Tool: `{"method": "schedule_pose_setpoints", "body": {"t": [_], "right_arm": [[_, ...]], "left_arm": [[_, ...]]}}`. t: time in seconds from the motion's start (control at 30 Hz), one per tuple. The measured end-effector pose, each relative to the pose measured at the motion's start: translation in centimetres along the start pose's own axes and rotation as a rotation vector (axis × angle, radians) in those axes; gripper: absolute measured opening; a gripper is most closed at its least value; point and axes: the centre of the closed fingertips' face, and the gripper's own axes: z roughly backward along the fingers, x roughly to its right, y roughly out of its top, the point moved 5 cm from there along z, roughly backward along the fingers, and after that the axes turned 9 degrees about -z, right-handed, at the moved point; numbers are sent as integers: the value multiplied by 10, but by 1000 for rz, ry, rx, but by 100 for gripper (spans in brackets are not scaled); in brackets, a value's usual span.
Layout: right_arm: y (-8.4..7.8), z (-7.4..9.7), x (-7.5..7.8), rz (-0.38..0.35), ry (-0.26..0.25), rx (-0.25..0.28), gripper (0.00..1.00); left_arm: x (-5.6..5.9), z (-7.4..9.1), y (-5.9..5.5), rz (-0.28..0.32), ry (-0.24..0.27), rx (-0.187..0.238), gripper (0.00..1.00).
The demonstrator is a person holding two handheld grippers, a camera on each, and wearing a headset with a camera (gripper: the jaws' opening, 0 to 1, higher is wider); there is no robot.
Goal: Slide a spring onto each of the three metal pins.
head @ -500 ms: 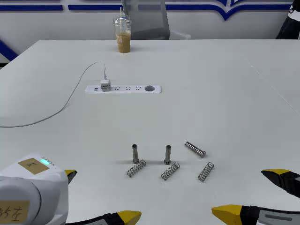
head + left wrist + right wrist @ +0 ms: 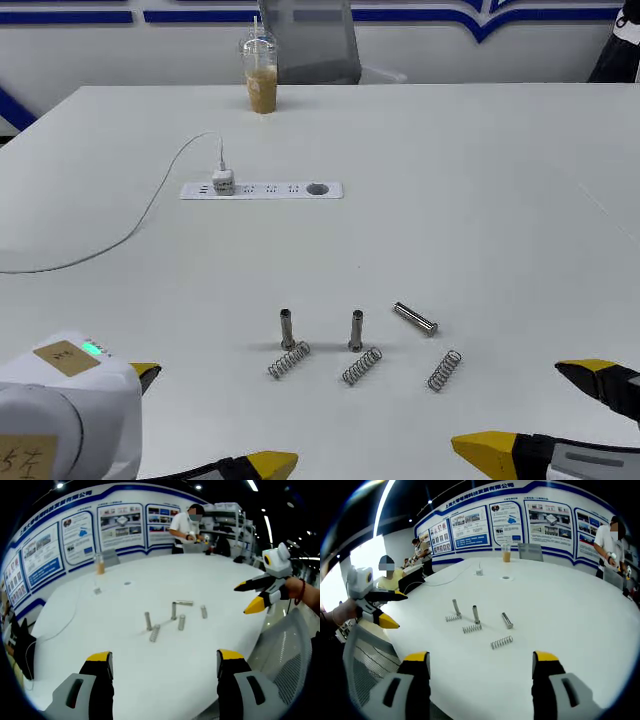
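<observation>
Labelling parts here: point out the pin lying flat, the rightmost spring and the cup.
lying pin (image 2: 416, 319), head view, middle of its shaft.
rightmost spring (image 2: 444, 369), head view, middle coils.
cup (image 2: 262, 88), head view, drink-filled lower half.

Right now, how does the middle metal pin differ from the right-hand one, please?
The middle pin stands upright; the right pin lies on its side. The middle spring lies close by the middle pin's base; the right spring lies apart from the right pin. Both are bare of springs.

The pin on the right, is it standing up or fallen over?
Fallen over: the right pin lies flat on the table; the left pin and middle pin stand upright.
</observation>
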Motion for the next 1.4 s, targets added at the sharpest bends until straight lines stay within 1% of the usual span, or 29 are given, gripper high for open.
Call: {"method": "schedule_pose_setpoints", "body": {"t": [0.57, 0.63, 0.8, 1.07, 1.4], "right_arm": [[0, 1, 2, -2, -5, 6, 84], [1, 1, 3, 1, -5, 7, 84], [9, -1, 9, -1, -7, 34, 82], [19, -11, 11, 15, 1, 38, 81], [31, -30, 16, 48, 20, 38, 77]], "left_arm": [[0, 0, 2, -3, 1, 12, 87], [1, 0, 2, -5, 1, 13, 87], [1, -1, 1, -5, 1, 11, 86], [3, -2, 1, 2, 0, 16, 86], [3, -4, 2, 3, -1, 21, 85]]}}
